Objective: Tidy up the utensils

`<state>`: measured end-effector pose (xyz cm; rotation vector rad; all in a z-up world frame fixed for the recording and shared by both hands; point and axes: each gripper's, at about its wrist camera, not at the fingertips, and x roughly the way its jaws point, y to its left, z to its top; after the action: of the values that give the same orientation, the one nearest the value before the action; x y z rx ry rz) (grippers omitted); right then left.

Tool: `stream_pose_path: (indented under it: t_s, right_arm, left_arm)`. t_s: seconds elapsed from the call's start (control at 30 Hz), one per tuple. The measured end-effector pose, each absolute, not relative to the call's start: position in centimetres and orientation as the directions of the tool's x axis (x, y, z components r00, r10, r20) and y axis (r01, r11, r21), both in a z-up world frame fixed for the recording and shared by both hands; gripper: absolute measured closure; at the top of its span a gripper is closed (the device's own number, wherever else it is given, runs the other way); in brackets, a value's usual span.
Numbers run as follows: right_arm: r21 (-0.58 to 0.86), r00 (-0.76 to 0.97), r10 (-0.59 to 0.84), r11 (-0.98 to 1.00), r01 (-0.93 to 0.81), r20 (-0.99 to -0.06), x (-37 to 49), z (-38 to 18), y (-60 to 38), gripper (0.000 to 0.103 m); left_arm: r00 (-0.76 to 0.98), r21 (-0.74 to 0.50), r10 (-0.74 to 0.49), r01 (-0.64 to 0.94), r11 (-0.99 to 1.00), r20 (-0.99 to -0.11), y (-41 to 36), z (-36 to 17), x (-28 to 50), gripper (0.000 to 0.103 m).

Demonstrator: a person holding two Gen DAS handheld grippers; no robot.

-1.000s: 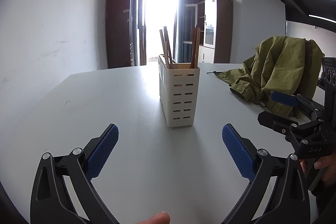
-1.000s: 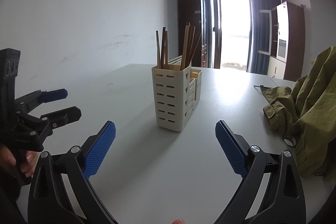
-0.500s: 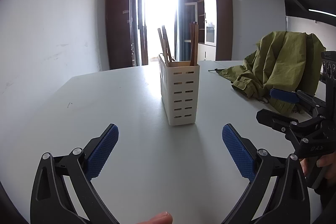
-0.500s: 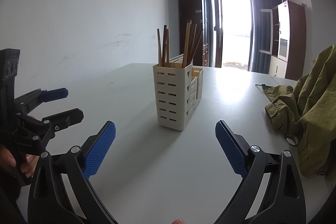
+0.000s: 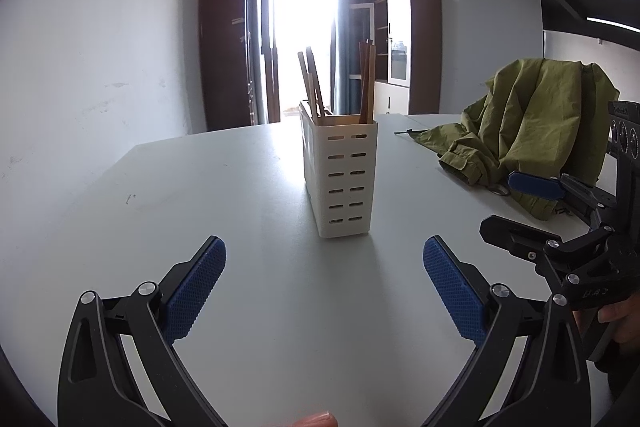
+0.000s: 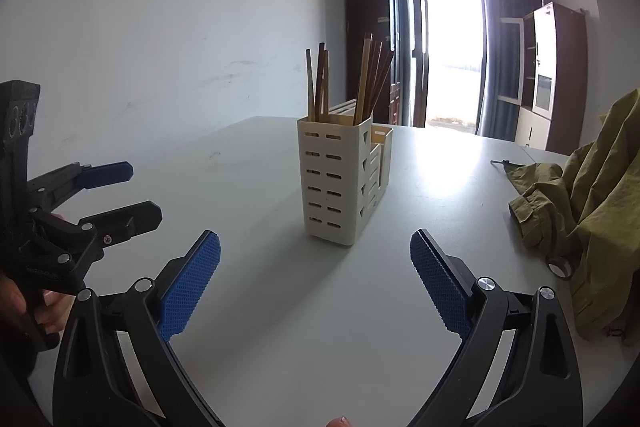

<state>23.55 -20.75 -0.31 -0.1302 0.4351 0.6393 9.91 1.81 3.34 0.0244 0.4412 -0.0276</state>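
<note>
Both the left claw (image 5: 324,281) and the right claw (image 6: 315,277) stayed wide open and empty at lower frame, having eased slightly back. The slotted holder (image 5: 340,179) with chopsticks (image 6: 348,83) stood mid-frame on the tabletop (image 5: 200,195), suggesting organizing was finished.

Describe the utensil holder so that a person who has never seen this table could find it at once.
On the white table, look near the middle, ahead of both open grippers. There stands the cream plastic utensil holder, upright, with rows of small slots in its walls and wooden chopsticks rising from the top. Its only neighbour, the olive green jacket, is soft and lies heaped at the right.
</note>
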Motion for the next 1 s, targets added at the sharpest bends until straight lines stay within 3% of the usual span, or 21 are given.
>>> stream_pose_path:
  t_s: [1.0]
  right_arm:
    - [0.011,0.71,0.553,0.792,-0.61,-0.436,23.36,-0.53,-20.41,0.006]
  left_arm:
    - [0.913,0.021,-0.023,0.034,0.999,-0.408,1.71,3.19,9.72,0.006]
